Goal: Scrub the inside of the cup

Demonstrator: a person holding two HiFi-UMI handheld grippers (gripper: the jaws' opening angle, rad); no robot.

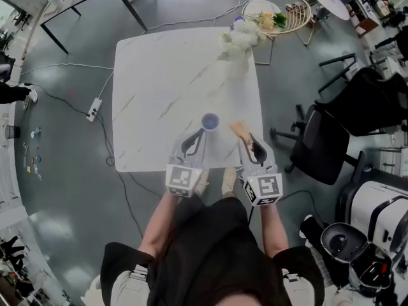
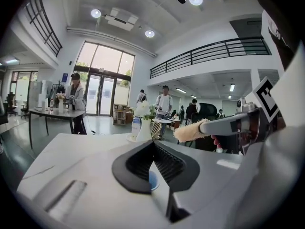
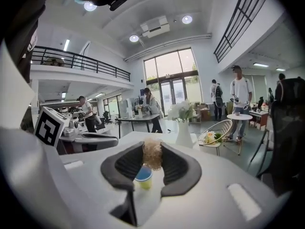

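The blue cup point(image 1: 210, 121) stands upright by the near edge of the bench point(image 1: 159, 75). The left gripper point(image 1: 200, 134), pressed together on nothing, should be opened to steady it. The brush point(image 1: 240, 130), clamped in the right gripper point(image 1: 251, 139), is best lowered in vertically.

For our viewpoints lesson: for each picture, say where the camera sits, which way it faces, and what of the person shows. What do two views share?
Head view: on the person's head, facing steeply down at the table; forearms, left tongs, right tongs show.
Left gripper view: on the left tongs, facing the cup; its shut jaws show.
Right gripper view: on the right tongs, facing the cup; jaws gripping the brush show.
Shared: all three see the cup.
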